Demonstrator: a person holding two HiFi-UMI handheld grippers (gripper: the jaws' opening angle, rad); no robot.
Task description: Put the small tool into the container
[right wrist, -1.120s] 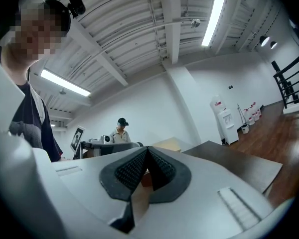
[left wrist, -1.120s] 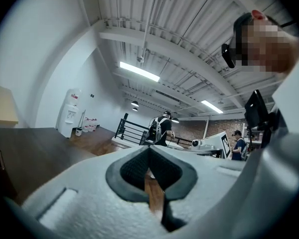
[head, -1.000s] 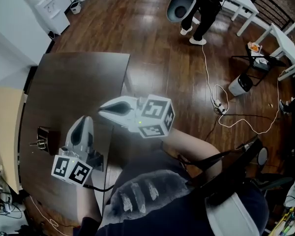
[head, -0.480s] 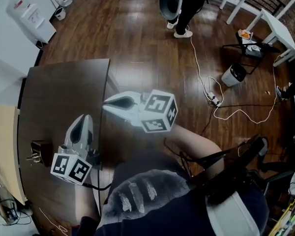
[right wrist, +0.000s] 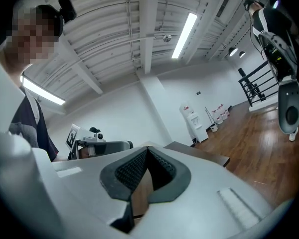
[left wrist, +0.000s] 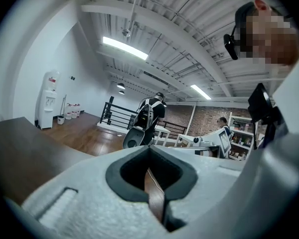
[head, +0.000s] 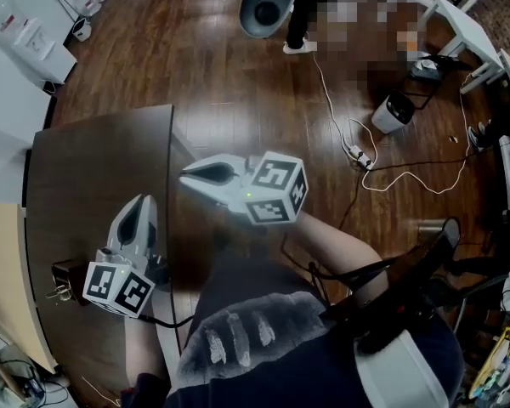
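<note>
In the head view a small dark box (head: pixel 65 272) sits on the dark table (head: pixel 93 168) near its left edge. A small metal piece (head: pixel 54 294) lies against the box; what it is I cannot tell. My left gripper (head: pixel 138 204) hovers over the table to the right of the box, its jaws closed on nothing. My right gripper (head: pixel 187 175) hangs just past the table's right edge, above the wooden floor, also shut and empty. The left gripper view (left wrist: pixel 149 151) and the right gripper view (right wrist: pixel 147 151) show only meeting pads and the room beyond.
A beige panel (head: pixel 0 270) borders the table on the left. A white water dispenser (head: pixel 30 36) stands at the far left. Cables (head: pixel 365 160) and a small white cylinder (head: pixel 393 111) lie on the floor. A person with a grey round thing (head: pixel 263 7) stands far off.
The head view has swung, so the table and the dark box now sit lower in the picture and the box is nearer the left gripper's marker cube. Both grippers stay shut.
</note>
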